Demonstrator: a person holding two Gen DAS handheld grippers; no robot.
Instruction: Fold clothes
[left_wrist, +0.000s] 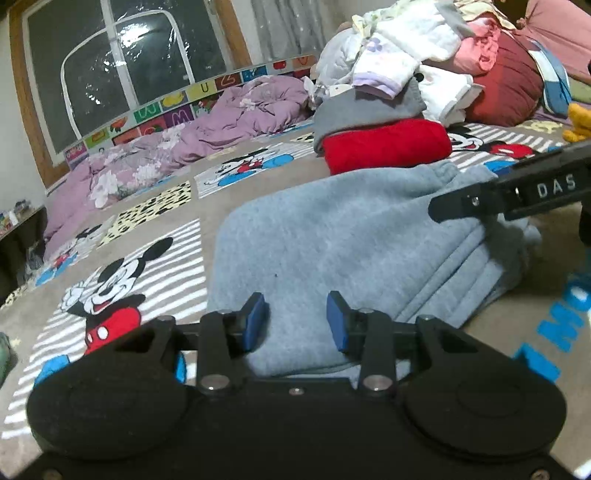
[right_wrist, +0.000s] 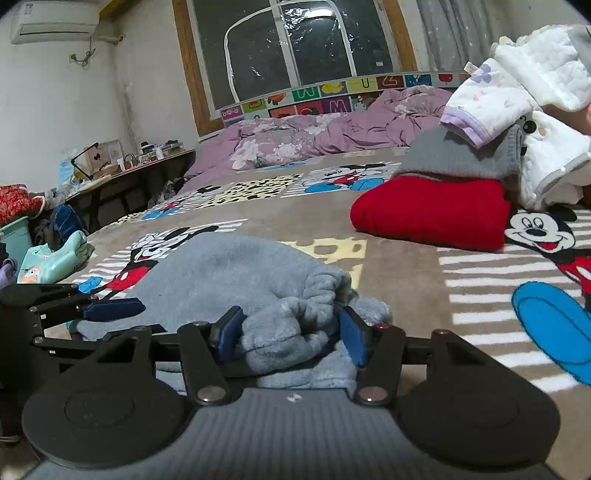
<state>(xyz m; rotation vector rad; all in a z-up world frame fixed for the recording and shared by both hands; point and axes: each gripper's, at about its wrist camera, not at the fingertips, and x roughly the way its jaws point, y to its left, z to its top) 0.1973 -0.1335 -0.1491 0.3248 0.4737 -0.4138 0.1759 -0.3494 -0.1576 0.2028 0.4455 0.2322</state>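
My left gripper hovers over the near edge of the folded grey-blue sweatpants, jaws apart and holding nothing. My right gripper has its pads spread around the bunched waistband at the pants' right end. The pants lie on the cartoon blanket, a red garment farther back.

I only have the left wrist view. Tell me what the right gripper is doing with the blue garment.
Observer: The right gripper has bunched blue garment between its open fingers, apparently the elastic waistband.
Operator: Report what's off the bed's left edge.
Observer: A cluttered side table stands there against the wall.
Operator: Tell me what's under the grey garment.
Observer: The grey garment sits on the red fold, which rests flat on the blanket.
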